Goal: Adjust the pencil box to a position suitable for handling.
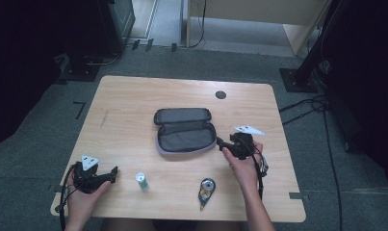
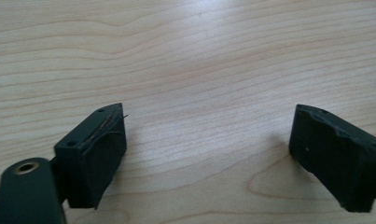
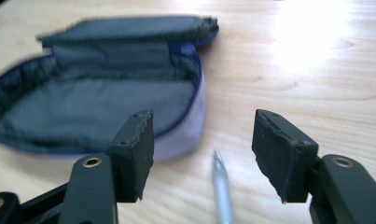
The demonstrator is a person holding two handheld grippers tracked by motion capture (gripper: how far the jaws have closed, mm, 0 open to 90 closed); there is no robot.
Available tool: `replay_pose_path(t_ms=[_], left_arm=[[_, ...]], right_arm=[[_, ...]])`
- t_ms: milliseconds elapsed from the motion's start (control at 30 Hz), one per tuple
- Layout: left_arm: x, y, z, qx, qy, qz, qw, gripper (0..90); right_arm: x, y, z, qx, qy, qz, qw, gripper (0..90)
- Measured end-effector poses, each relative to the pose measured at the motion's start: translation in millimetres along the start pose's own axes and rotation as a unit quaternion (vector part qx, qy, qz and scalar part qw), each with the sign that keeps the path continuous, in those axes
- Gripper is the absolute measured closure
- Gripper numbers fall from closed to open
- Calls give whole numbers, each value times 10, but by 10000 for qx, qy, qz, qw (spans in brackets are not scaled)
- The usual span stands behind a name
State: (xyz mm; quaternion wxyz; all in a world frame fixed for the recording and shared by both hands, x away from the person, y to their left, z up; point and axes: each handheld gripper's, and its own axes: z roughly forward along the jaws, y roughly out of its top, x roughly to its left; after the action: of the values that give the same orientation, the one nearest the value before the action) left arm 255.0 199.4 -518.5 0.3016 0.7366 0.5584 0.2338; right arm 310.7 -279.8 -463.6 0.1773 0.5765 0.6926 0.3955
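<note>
A grey pencil case (image 1: 184, 130) lies unzipped and spread open in the middle of the wooden table (image 1: 134, 101). My right gripper (image 1: 220, 143) sits just right of the case and points at its lower right corner. In the right gripper view its jaws (image 3: 202, 119) stand open in front of the case (image 3: 92, 107), and a thin silver stick (image 3: 223, 186) lies on the wood between them, untouched. My left gripper (image 1: 115, 172) rests near the front left edge. It stands open (image 2: 206, 121) over bare wood, with nothing between its fingers.
A small white and green tube (image 1: 141, 181) stands just right of the left gripper. A correction tape dispenser (image 1: 206, 190) lies near the front edge. A dark round cable hole (image 1: 221, 95) sits at the back of the table.
</note>
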Motion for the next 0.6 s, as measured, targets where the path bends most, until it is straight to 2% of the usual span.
replay_pose_path(t_ms=[67, 233, 400, 600], left_arm=[[1, 1, 1, 7, -12, 9, 10000, 94], [1, 0, 2, 2, -10, 8, 10000, 94], [1, 0, 1, 1, -11, 6, 10000, 94], [1, 0, 2, 2, -11, 6, 10000, 94]], right_arm=[[-81, -91, -38, 81, 5, -55, 10000, 390], [-182, -191, -102, 111, 7, 104, 9999, 423], [-173, -216, -173, 55, 15, 44, 10000, 462], [-170, -273, -151, 120, -4, 34, 9999, 463]])
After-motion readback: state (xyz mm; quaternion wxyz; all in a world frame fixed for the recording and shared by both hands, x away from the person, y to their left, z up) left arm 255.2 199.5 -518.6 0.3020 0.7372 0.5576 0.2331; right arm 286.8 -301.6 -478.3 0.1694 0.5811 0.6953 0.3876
